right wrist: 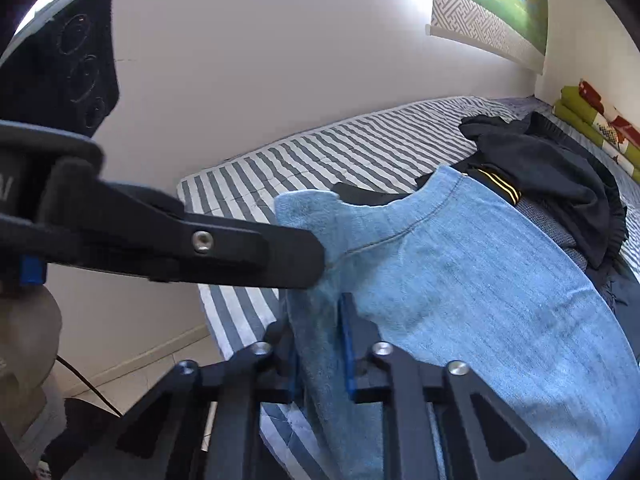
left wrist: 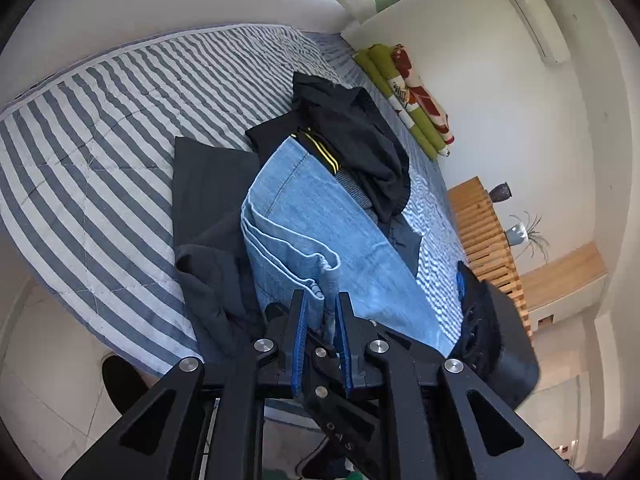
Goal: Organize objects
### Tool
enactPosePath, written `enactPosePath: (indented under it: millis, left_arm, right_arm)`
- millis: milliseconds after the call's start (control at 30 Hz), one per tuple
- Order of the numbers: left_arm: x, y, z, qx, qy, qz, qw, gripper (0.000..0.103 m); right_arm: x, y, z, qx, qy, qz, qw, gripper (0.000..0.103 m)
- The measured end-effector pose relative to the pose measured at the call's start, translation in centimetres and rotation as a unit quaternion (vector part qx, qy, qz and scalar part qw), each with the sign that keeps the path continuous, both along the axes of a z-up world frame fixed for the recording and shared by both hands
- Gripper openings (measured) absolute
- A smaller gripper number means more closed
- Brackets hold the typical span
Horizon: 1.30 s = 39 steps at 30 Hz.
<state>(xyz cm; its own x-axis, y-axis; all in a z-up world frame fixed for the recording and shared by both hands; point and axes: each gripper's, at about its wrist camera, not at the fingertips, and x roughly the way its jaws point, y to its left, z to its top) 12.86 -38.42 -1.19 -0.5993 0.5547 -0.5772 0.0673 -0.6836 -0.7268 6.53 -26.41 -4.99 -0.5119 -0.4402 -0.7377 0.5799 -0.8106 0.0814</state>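
- Denim, light blue: jeans lie folded over a pile of dark clothes on the striped quilt, centre of frame in both views.
- L gripper: clamped on the layered denim edge at lower centre of its own view; fabric sits between the blue pads. In the R wrist view it enters from the left, pinching the jeans at mid-frame.
- R gripper: clamped on a hanging fold of the same jeans, lower centre of its view; denim fills the gap between the fingers.
- Risk 1: grips look shallow, near the edge. Uneven pull btwn the two grippers could slip one layer out and undo the fold.
- Risk 2: jeans overlap the black garment w/ yellow stripes, upper centre. Lifting may drag it and upset the pile.
- Risk 3: jeans' far end rests on the pile; a quick lift could let it sag and bunch.
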Motion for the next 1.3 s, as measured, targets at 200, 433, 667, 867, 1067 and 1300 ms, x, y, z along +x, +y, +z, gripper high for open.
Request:
enactPosePath:
  millis: [200, 433, 667, 867, 1067, 1300]
  left_arm:
    - [1.1, -2.7, -0.1, -0.020, 0.000, 0.048, 0.9986, 0.033]
    - [-2.3, 5.2, -0.3, -0.065, -0.010, -0.039, 0.9971, 0.033]
    - [-5.7, 21.9, 2.6, -0.085, 0.035, -0.193, 0.9769, 0.033]
    - [-4.1, 40.0, 0.5, -0.115, 0.045, -0.363, 0.9238, 0.033]
    - [-0.1, 51.0, -4.1, -0.177, 0.021, -0.469, 0.8649, 0.033]
    - [1.0, 53.1, -7.8, -0.213, -0.014, -0.494, 0.8430, 0.033]
  right_arm:
    - [-1.3, 4.1, 1.3, -0.063, -0.054, -0.044, 0.996, 0.005]
    - [-2.7, 16.9, 5.6, -0.211, -0.087, -0.149, 0.962, 0.004]
    - [4.5, 36.7, 11.0, -0.215, 0.006, -0.295, 0.931, 0.004]
    - [18.0, 52.1, 11.2, -0.128, 0.084, -0.456, 0.877, 0.004]
    - [25.4, 61.5, 1.9, -0.176, -0.016, -0.558, 0.811, 0.004]
    - [27.3, 60.8, -1.1, -0.227, -0.056, -0.506, 0.830, 0.008]
